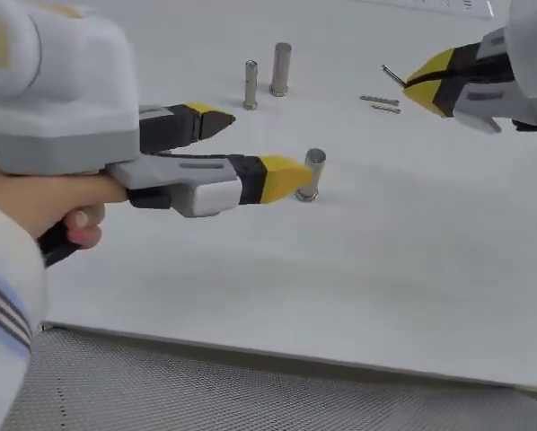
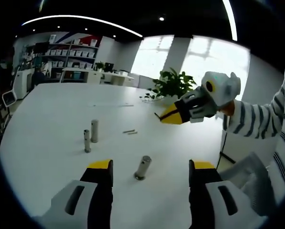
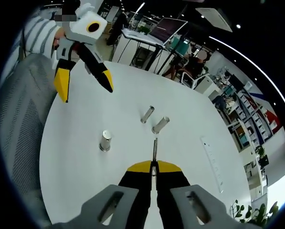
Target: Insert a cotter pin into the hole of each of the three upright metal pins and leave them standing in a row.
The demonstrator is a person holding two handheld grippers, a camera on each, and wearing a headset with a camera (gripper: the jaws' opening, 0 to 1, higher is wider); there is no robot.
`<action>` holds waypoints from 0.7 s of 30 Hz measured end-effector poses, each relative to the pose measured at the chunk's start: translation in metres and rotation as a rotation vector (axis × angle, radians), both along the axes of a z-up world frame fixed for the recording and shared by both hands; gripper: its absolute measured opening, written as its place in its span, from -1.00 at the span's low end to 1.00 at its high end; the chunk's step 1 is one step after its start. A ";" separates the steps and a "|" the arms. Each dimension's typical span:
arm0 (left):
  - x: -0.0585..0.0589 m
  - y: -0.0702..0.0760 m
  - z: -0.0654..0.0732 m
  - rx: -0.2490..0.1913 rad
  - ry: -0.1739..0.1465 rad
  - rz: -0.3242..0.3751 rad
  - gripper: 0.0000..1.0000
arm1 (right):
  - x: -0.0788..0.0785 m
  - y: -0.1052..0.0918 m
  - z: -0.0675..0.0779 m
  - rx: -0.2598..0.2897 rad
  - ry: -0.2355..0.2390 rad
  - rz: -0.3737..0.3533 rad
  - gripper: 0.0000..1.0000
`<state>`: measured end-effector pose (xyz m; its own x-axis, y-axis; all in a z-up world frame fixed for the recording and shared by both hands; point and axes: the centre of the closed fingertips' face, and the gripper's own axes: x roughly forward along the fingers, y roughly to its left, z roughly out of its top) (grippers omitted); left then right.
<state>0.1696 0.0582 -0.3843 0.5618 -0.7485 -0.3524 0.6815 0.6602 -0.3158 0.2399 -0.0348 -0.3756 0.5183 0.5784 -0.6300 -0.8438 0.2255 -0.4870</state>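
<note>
The left tongs [image 1: 261, 146] are spread wide and hold nothing. The nearest metal pin [image 1: 312, 174] stands straight ahead of them. From the head view, the yellow tip of the near jaw looks to be right against the pin's side or just beside it, and I cannot tell whether it touches. The pin is upright on the counter [image 1: 403, 269] with its long axis vertical. I judge the jaws would close on it from the sides, across that axis.

The right tongs [image 3: 154, 168] are pressed together on a cotter pin [image 3: 155, 151], which sticks out forward along the jaws. They hover well apart from the nearest pin, so the left tongs are much the closer to it.

Further out, the two other pins [image 1: 267, 76] stand close together. Two loose cotter pins [image 1: 382, 104] lie flat on the counter near the right tongs.

The left gripper view shows the pin centred in the gap but a little ahead of the tips, so it is not yet between them. The head view cannot settle that. The right gripper view shows the cotter pin's line pointing between the pins. The cross hole is too small to make out in any view, so the way it faces is a guess.
</note>
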 end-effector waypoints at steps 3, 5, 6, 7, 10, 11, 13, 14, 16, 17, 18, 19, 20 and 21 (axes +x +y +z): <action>-0.001 -0.003 0.002 -0.018 0.011 -0.014 0.20 | -0.011 0.007 0.004 0.018 -0.028 0.015 -1.00; -0.001 -0.006 0.004 -0.032 0.019 -0.024 0.15 | -0.017 0.010 0.005 0.021 -0.045 0.022 -1.00; 0.001 -0.006 0.004 -0.035 0.023 -0.020 0.12 | -0.020 0.011 0.006 0.025 -0.048 0.024 -1.00; 0.011 -0.010 0.006 -0.040 0.030 -0.018 0.10 | -0.023 0.013 0.006 0.025 -0.056 0.029 -1.00; 0.017 -0.016 0.007 -0.051 0.044 -0.027 0.01 | -0.032 0.016 0.002 -0.008 -0.087 0.052 -1.00; 0.018 -0.019 0.008 -0.054 0.047 -0.030 -0.01 | -0.035 0.018 0.001 -0.006 -0.088 0.059 -1.00; 0.019 -0.024 0.009 -0.064 0.056 -0.044 -0.07 | -0.039 0.020 -0.003 -0.004 -0.087 0.066 -1.00; 0.018 -0.028 0.009 -0.068 0.065 -0.057 -0.11 | -0.042 0.022 -0.003 -0.001 -0.085 0.069 -1.00; 0.017 -0.033 0.009 -0.072 0.076 -0.074 -0.22 | -0.050 0.028 -0.006 -0.001 -0.085 0.085 -1.00; 0.016 -0.036 0.008 -0.076 0.085 -0.084 -0.26 | -0.053 0.030 -0.010 -0.006 -0.085 0.097 -1.00; 0.015 -0.038 0.008 -0.078 0.092 -0.091 -0.32 | -0.056 0.032 -0.010 -0.007 -0.084 0.102 -1.00; 0.014 -0.040 0.007 -0.081 0.099 -0.099 -0.37 | -0.059 0.035 -0.011 -0.003 -0.085 0.108 -1.00; 0.013 -0.043 0.007 -0.084 0.108 -0.107 -0.42 | -0.061 0.037 -0.012 -0.001 -0.082 0.112 -1.00; 0.011 -0.044 0.006 -0.084 0.117 -0.113 -0.50 | -0.063 0.038 -0.013 -0.002 -0.081 0.117 -1.00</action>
